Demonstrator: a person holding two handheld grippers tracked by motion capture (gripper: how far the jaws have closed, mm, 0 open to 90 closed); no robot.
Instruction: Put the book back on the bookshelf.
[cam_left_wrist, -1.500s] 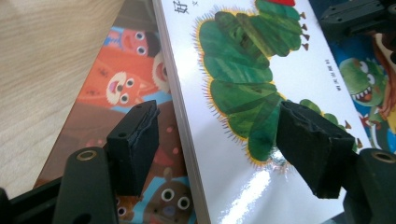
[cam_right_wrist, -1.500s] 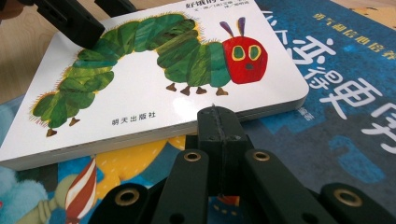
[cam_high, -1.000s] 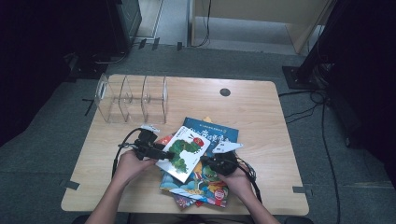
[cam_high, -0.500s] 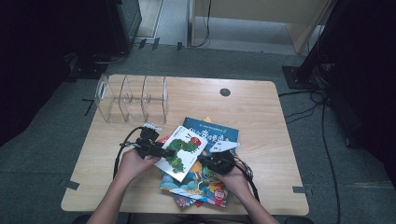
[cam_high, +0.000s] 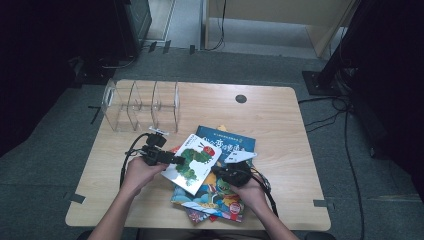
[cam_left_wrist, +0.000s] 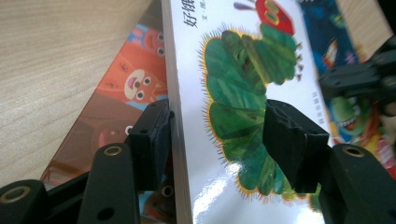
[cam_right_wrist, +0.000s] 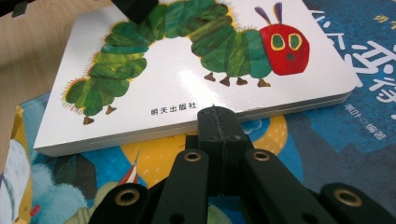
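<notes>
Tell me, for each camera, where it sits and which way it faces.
High view: above the person's side, looking forward and down on the table; forearms, left gripper, right gripper.
Left gripper view: on that gripper, along its fingers, which have just been closing around the caterpillar book's edge.
Right gripper view: along its shut fingers, tips at that book's lower edge.
All three share the caterpillar book.

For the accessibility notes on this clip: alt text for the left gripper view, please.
The left gripper straddles the edge of a white caterpillar board book, its black fingers having just been closing, one below and one above the cover. Beneath lie other picture books on a wooden table.
</notes>
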